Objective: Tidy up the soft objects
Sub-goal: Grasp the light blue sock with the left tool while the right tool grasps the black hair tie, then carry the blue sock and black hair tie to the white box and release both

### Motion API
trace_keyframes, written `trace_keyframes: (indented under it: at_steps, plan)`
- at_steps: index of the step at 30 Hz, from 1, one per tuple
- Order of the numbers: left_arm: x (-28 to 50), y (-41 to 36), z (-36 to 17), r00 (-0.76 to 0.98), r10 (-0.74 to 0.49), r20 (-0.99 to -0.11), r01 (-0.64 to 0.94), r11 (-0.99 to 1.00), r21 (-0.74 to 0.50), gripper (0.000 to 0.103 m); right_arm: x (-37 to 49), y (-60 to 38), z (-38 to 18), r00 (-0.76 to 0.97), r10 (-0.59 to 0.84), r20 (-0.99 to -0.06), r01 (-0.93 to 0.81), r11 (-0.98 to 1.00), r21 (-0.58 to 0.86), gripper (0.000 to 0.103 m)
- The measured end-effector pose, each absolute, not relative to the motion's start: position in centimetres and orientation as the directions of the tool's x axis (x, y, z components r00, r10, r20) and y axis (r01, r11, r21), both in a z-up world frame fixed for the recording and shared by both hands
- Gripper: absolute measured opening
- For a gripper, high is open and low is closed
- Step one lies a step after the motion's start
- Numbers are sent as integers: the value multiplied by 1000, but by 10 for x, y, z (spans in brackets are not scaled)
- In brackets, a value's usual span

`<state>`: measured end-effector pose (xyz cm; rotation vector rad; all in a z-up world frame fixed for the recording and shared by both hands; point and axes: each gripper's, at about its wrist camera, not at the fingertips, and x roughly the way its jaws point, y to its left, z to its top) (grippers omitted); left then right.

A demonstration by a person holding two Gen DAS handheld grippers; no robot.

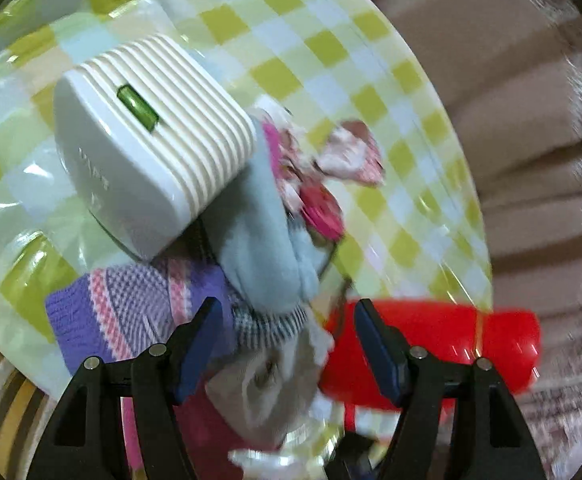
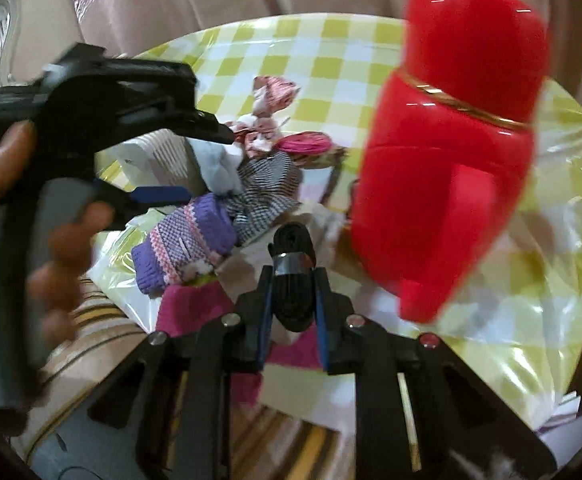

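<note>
right tool [image 2: 293, 312] pinching black rolled bundle [image 2: 293, 280], long axis pointing away | left tool [image 1: 287, 344] spread

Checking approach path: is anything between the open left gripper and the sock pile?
Nothing visible. The left gripper hangs open right over the sock pile; the white box and red flask flank it.

Left gripper [image 1: 285, 316] jaws apart; right gripper [image 2: 293, 292] jaws clamped on something black
</note>
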<state>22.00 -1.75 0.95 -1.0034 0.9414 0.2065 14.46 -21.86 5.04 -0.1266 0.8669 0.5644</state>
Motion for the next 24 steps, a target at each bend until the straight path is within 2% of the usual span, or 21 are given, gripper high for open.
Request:
trace_keyframes:
  at_steps: [9,11,12,13,15,18,24]
  plan:
    - [240,-26,-2,596,-104,-796,-660,501,-560,68,122,-269,56,532,406,-743,-474,870,136,22]
    - [246,-26,-6,586,-82,-806,-666,519,-536,54,118,-279,55,534,407,-741,-460,875,149,22]
    - [248,-25,-6,582,-79,-810,-661,534,-527,40,117,-282,55,535,406,-741,-455,878,152,22]
    - [250,-25,-7,584,-77,-808,-652,549,-524,32,115,-285,55,537,405,-740,-450,880,155,22]
    - [252,-27,-7,595,-74,-801,-627,581,-519,21,111,-294,56,543,403,-737,-437,885,162,22]
    - [251,-33,0,626,-79,-776,-569,633,-524,17,105,-305,58,555,397,-731,-417,893,168,22]
    - [239,-44,33,707,-81,-703,-447,718,-533,16,96,-324,62,575,385,-722,-380,907,182,22]
